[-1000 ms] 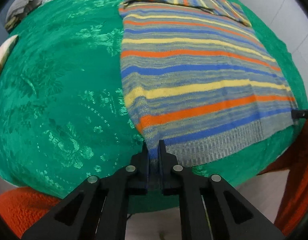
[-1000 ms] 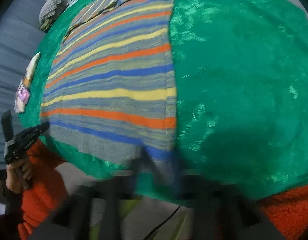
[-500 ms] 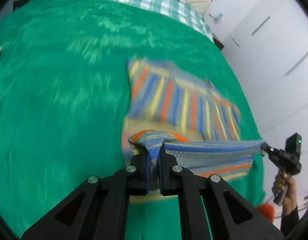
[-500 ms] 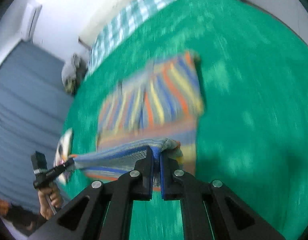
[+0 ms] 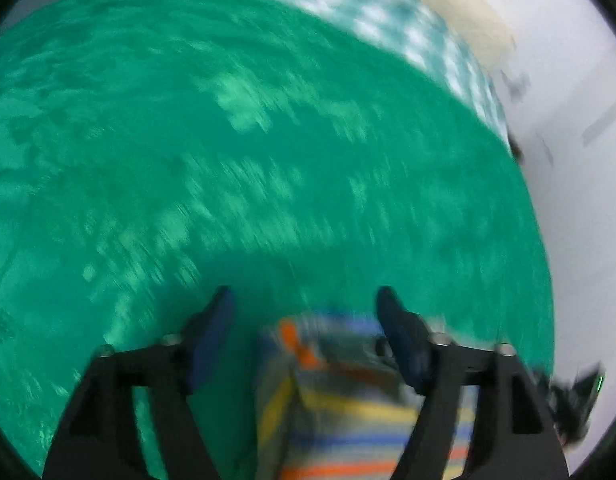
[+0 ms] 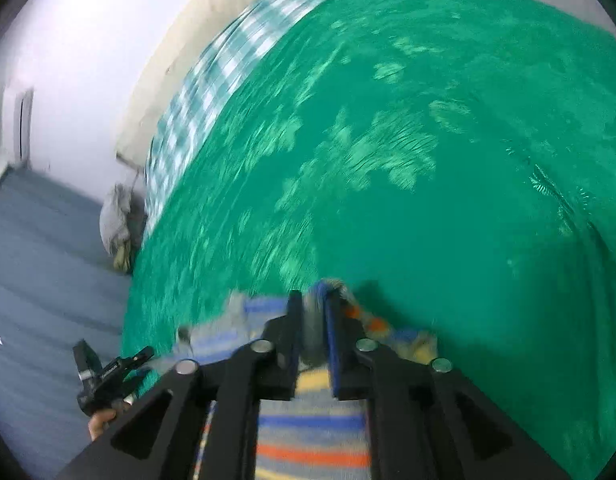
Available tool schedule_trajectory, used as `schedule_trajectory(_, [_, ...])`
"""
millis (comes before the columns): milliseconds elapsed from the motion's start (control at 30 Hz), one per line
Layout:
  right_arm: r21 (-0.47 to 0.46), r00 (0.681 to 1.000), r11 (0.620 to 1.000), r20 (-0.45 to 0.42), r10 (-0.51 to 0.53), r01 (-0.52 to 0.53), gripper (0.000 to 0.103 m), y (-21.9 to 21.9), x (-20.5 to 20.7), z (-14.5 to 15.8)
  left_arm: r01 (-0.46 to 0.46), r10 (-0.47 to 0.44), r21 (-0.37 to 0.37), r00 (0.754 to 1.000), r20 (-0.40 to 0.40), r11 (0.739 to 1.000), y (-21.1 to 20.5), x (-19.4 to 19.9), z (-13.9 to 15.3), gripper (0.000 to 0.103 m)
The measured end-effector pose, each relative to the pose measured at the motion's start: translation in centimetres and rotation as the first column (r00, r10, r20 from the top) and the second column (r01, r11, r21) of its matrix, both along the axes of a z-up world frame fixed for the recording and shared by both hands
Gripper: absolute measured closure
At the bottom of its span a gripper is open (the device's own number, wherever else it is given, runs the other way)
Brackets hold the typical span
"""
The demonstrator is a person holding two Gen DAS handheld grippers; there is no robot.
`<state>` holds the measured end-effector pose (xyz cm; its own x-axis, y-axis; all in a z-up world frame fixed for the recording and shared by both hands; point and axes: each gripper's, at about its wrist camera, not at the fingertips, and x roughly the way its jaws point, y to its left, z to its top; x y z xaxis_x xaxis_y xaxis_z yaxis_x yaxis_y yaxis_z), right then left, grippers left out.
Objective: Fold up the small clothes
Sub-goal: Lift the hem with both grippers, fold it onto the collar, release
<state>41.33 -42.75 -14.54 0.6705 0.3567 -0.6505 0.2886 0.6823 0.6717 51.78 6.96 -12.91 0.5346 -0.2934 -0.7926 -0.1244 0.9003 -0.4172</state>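
Observation:
A striped knit sweater (image 5: 339, 408), grey with blue, orange and yellow bands, lies folded on the green bedspread (image 5: 268, 160). My left gripper (image 5: 304, 320) is open above the sweater's far edge, holding nothing. My right gripper (image 6: 313, 308) is nearly shut, and the sweater's hem (image 6: 311, 432) still sits between its pads. The left gripper also shows in the right wrist view (image 6: 120, 364) at the lower left. Both views are motion-blurred.
A green-and-white checked cloth (image 6: 212, 80) covers the far end of the bed. A grey bundle (image 6: 116, 224) lies at the bed's far left edge. White wall and wardrobe (image 5: 579, 160) stand to the right.
Both grippers carried the sweater's hem up and over to its far end, folding it in half. My left gripper then opened and let go of the hem.

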Motion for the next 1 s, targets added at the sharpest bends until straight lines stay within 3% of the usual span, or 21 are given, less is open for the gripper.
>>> schedule_trajectory(67, [-0.045, 0.998, 0.998, 0.040, -0.039, 0.041, 0.067, -0.3, -0.5, 0.8, -0.039, 0.040, -0.037, 0.999, 0.031, 0.999, 1.5, -0.7, 0.6, 0.026])
schedule_trajectory(167, [-0.163, 0.996, 0.986, 0.084, -0.013, 0.027, 0.066, 0.3, -2.1, 3.2, -0.015, 0.014, 0.012, 0.997, 0.079, 1.000, 2.1, -3.9, 1.6, 0.027])
schedule_trajectory(267, [-0.278, 0.979, 0.951, 0.106, 0.171, -0.136, 0.065, 3.6, -3.4, 5.5, 0.135, -0.143, 0.069, 0.980, 0.137, 0.989, -0.1, -8.9, 2.2, 0.027])
schedule_trajectory(333, [-0.336, 0.936, 0.895, 0.088, 0.341, -0.294, 0.065, 6.9, -4.4, 5.9, 0.297, -0.316, 0.149, 0.940, 0.127, 0.943, -2.9, -12.6, 1.5, 0.026])
schedule_trajectory(400, [-0.365, 0.878, 0.814, -0.024, 0.477, -0.452, 0.065, 10.4, -3.8, 4.8, 0.397, -0.418, 0.221, 0.906, 0.059, 0.891, -5.9, -13.5, -0.1, 0.026])
schedule_trajectory(433, [-0.354, 0.846, 0.774, -0.116, 0.520, -0.524, 0.065, 12.0, -2.4, 3.6, 0.424, -0.442, 0.245, 0.897, 0.023, 0.872, -6.9, -14.0, -1.2, 0.026])
schedule_trajectory(467, [-0.335, 0.831, 0.763, -0.162, 0.531, -0.553, 0.065, 12.8, -1.1, 2.8, 0.425, -0.440, 0.256, 0.898, 0.000, 0.868, -7.4, -14.1, -1.9, 0.026])
schedule_trajectory(500, [-0.285, 0.823, 0.772, -0.212, 0.527, -0.568, 0.066, 13.3, 1.1, 1.5, 0.416, -0.427, 0.258, 0.904, -0.018, 0.872, -7.5, -14.3, -2.5, 0.027])
schedule_trajectory(533, [-0.274, 0.854, 0.810, -0.207, 0.478, -0.519, 0.066, 13.0, 2.7, 1.2, 0.402, -0.409, 0.254, 0.912, -0.029, 0.880, -7.4, -14.3, -3.0, 0.027])
schedule_trajectory(600, [-0.296, 0.947, 0.900, -0.070, 0.315, -0.321, 0.066, 11.5, 4.7, 2.6, 0.371, -0.378, 0.241, 0.926, -0.020, 0.897, -6.6, -14.6, -2.9, 0.026])
schedule_trajectory(633, [-0.312, 0.965, 0.916, -0.021, 0.260, -0.254, 0.065, 11.0, 4.6, 3.4, 0.348, -0.354, 0.241, 0.935, -0.019, 0.906, -5.9, -14.8, -2.6, 0.026])
schedule_trajectory(700, [-0.293, 0.983, 0.945, 0.063, 0.172, -0.147, 0.064, 9.9, 4.2, 5.1, 0.327, -0.334, 0.222, 0.943, -0.007, 0.919, -4.8, -15.1, -1.9, 0.025])
schedule_trajectory(767, [-0.257, 0.978, 0.952, 0.080, 0.195, -0.168, 0.062, 9.8, 2.9, 6.2, 0.327, -0.340, 0.219, 0.940, 0.024, 0.919, -4.0, -16.0, -1.4, 0.020])
schedule_trajectory(867, [-0.353, 0.929, 0.872, 0.025, 0.370, -0.338, 0.056, 11.6, -1.0, 6.7, 0.378, -0.399, 0.289, 0.917, 0.018, 0.880, -5.0, -17.6, -2.3, 0.020])
schedule_trajectory(933, [-0.388, 0.864, 0.789, -0.040, 0.502, -0.477, 0.050, 13.0, -5.9, 5.0, 0.392, -0.392, 0.356, 0.917, -0.075, 0.848, -4.9, -18.3, -4.7, 0.040])
schedule_trajectory(1000, [-0.397, 0.825, 0.730, -0.160, 0.541, -0.556, 0.052, 13.6, -9.7, 1.6, 0.367, -0.366, 0.335, 0.928, -0.068, 0.868, -3.7, -19.9, -5.4, 0.041])
